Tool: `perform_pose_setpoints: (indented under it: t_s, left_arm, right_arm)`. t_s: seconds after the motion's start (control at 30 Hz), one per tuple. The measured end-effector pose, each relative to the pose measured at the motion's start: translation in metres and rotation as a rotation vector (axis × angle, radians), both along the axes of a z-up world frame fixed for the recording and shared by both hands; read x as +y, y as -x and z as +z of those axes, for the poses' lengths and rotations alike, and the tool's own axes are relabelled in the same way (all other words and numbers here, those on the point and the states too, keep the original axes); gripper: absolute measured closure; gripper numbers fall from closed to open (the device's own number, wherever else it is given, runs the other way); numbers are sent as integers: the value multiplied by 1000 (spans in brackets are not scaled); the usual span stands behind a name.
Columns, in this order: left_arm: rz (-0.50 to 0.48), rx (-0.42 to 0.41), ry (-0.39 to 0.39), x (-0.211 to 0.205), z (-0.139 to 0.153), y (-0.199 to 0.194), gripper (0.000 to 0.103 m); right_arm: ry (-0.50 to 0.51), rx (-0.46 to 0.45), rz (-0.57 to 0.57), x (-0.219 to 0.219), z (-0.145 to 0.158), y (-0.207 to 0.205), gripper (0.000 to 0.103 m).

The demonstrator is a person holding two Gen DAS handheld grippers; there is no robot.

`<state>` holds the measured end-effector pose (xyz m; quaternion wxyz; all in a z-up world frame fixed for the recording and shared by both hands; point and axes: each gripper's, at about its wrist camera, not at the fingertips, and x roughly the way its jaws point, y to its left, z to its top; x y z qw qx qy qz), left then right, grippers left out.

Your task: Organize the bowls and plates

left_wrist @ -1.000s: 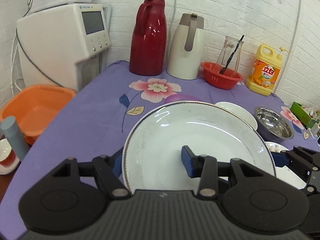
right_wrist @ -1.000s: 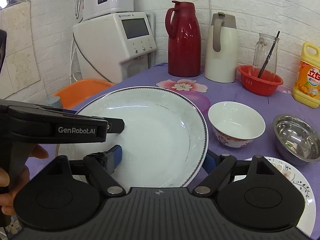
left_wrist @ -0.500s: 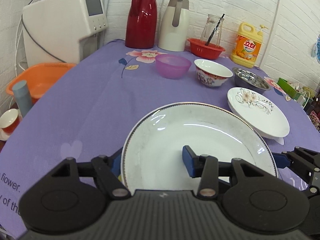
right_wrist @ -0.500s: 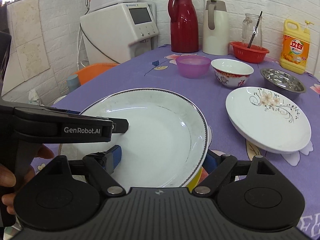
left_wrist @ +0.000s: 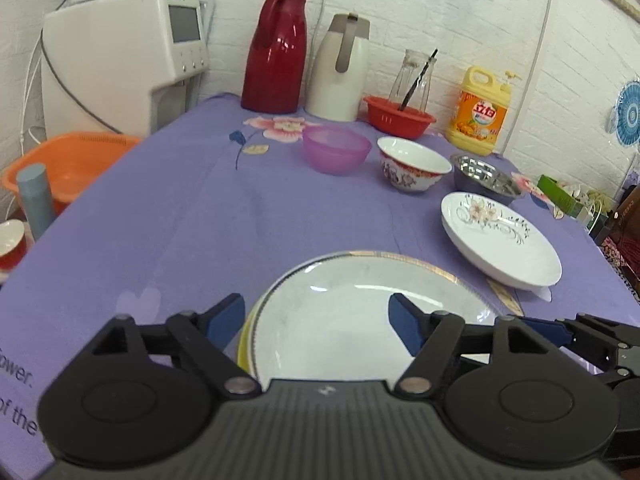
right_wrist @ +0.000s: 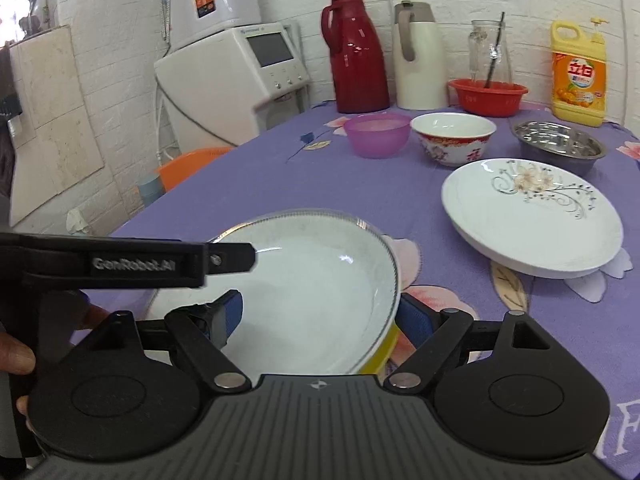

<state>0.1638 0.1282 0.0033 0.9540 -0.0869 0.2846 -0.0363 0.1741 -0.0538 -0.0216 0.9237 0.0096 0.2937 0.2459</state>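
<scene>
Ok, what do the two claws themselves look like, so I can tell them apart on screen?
Both look alike: black plastic, a ribbed body, two round discs joined by silver-pinned linkage bars, and blue pads on the fingers. In the right wrist view the left claw shows side-on with grey "GenRobot.AI" lettering and a bare hand gripping it. The right claw shows no lettering from its own camera. No cables or sleeves are visible.

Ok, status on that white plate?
Left claw open, right claw open, both straddling the rim. White plate sits stacked on yellow dish. Floral plate apart to the right, nothing blocking.
</scene>
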Motion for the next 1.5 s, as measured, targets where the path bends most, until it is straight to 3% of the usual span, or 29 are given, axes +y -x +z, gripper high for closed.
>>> perform_pose_setpoints:
  t_s: [0.23,0.47,0.67,0.77,1.0,1.13,1.5]
  left_arm:
    - [-27,-38,-20,-15,19,-10,31]
    - [-123,-4,-30,-61,18,-36,31]
    - [-154,53,-38,-99,10,-65,31]
    - [-155,78,-37,-111,8,-81,31]
    - [-117,121,50,-124,12,-127,31]
    - [-118,139,18,-140,8,-147,31]
    - [-165,166,-59,-170,-8,-165,31]
  right_arm:
    - [-67,-70,-38,-27,14,-1,0]
    - [-9,-178,-224,-90,36,-36,0]
    - [17,-57,-358,-144,13,-105,0]
    - [-15,-21,-352,-153,3,-117,0]
    - [-22,-5,-293,-147,-12,-120,0]
    - [-24,32,-271,-146,-18,-123,0]
    - [23,21,-233,-135,-21,-122,0]
